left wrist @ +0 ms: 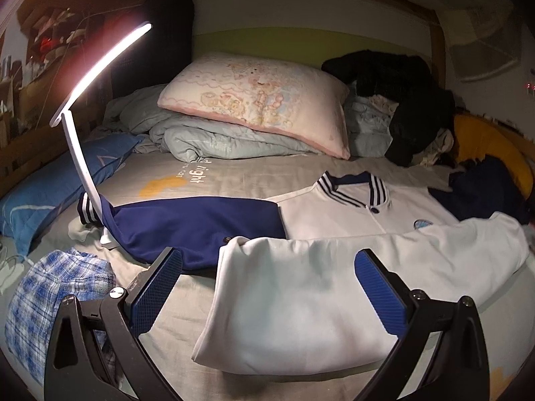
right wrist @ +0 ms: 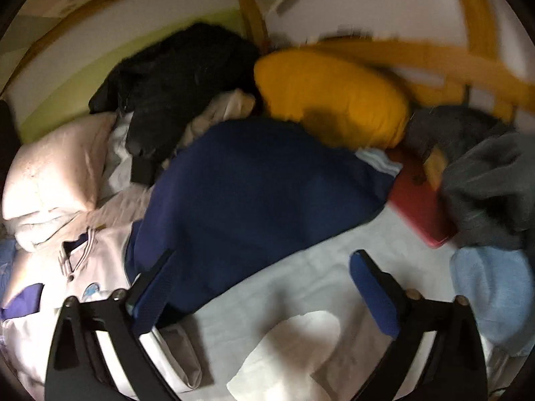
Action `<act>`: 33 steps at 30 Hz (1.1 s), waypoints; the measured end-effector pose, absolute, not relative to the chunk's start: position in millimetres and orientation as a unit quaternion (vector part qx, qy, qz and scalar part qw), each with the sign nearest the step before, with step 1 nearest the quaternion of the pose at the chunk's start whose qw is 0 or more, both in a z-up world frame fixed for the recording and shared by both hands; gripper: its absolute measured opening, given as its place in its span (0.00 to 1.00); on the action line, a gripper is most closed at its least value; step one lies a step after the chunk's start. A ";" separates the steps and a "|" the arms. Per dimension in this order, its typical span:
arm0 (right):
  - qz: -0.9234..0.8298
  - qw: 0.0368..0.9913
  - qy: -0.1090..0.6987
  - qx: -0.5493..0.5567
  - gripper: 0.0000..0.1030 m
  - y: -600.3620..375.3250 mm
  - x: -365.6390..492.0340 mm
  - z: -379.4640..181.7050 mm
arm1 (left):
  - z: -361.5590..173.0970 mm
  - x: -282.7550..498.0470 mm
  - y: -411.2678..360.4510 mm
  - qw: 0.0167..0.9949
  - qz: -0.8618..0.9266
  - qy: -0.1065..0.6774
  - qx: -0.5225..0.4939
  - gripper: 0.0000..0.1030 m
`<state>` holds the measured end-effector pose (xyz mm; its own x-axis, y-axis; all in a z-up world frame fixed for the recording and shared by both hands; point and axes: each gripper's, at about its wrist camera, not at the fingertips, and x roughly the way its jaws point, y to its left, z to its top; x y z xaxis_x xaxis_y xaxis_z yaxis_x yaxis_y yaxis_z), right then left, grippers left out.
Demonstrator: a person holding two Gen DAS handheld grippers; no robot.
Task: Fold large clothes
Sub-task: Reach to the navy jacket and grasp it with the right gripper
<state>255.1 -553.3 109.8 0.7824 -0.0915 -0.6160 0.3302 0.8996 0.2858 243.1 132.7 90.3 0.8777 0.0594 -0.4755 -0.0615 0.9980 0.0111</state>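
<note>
A white jacket [left wrist: 334,214] with navy sleeves and a striped collar lies spread on the bed. Its lower part [left wrist: 301,300] is folded up over the body. One navy sleeve [left wrist: 197,227] stretches to the left. My left gripper [left wrist: 267,287] is open and empty, its blue pads either side of the folded white part, just above it. In the right wrist view, which is blurred, the other navy sleeve [right wrist: 250,200] lies bunched across the middle. My right gripper [right wrist: 260,294] is open and empty above the sheet, its left finger [right wrist: 150,294] by the sleeve's edge.
A lit white desk lamp [left wrist: 87,153] arches at the left. A pillow [left wrist: 260,97] on a duvet, a black garment [left wrist: 401,100], a yellow cushion [right wrist: 331,100], a red phone [right wrist: 418,204], grey clothes [right wrist: 491,187], a blue towel [right wrist: 495,294] and plaid cloth [left wrist: 53,297] ring the jacket.
</note>
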 end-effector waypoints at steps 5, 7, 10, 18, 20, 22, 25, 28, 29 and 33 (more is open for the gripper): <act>-0.059 0.887 0.381 0.254 0.77 -569.0 296.7 69.0 | 80.2 253.3 127.6 0.965 0.030 0.262 -0.001 1.00; -0.056 0.875 0.402 0.263 0.75 -572.7 309.5 54.5 | 78.1 255.4 127.2 0.964 0.030 0.266 -0.002 1.00; -0.048 0.861 0.415 0.290 0.74 -582.2 324.1 38.6 | 74.2 258.6 126.7 0.962 0.031 0.270 -0.001 1.00; -0.051 0.879 0.389 0.272 0.74 -596.3 348.4 23.7 | 62.5 270.9 125.7 0.956 0.023 0.292 -0.006 1.00; -0.052 0.887 0.379 0.258 0.74 -597.0 352.8 22.9 | 59.5 274.6 122.1 0.955 0.021 0.295 -0.001 1.00; -0.060 0.892 0.370 0.252 0.65 -597.9 354.2 23.8 | 57.1 277.6 118.2 0.955 0.018 0.296 0.005 1.00; -0.086 0.896 0.360 0.246 0.12 -598.6 352.4 24.9 | 54.9 279.7 109.3 0.955 0.015 0.296 0.021 1.00; -0.106 0.904 0.341 0.235 0.03 -597.0 346.9 33.9 | 56.5 276.9 101.2 0.957 0.021 0.284 0.045 1.00; -0.114 0.911 0.328 0.223 0.02 -592.0 343.0 43.5 | 57.7 275.4 99.9 0.958 0.022 0.281 0.049 1.00; -0.092 0.941 0.267 0.187 0.02 -566.4 326.6 88.2 | 60.9 272.4 104.9 0.958 -0.005 0.287 0.010 1.00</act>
<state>326.6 -566.4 88.2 0.8403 -0.0728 -0.5373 0.2724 0.9135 0.3023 272.4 104.9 60.9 0.8356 -0.0038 -0.5493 0.0150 0.9998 0.0159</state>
